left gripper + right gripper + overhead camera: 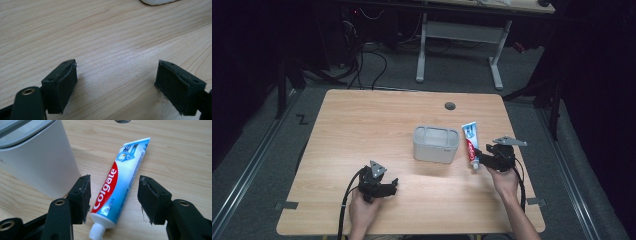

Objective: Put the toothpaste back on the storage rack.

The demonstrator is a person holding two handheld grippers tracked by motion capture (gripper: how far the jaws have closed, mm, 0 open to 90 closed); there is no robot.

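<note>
Two claws at work over a wooden table [362, 125]. Right claw [113, 200] spread wide, jaws either side of a toothpaste tube [120, 185] near its cap end, pads clear of it on both sides. Tube flat on the table, white cap toward the claw, crimped tail pointing away, just beside a white box [37, 157] at the left jaw. Seen from above: tube [471, 145] right of the box [436, 144], right claw [479, 162] at its near end. Left claw [116, 85] spread too, nothing between the jaws, low over bare wood; from above [387, 187] near the front edge, well apart from the box.
</note>
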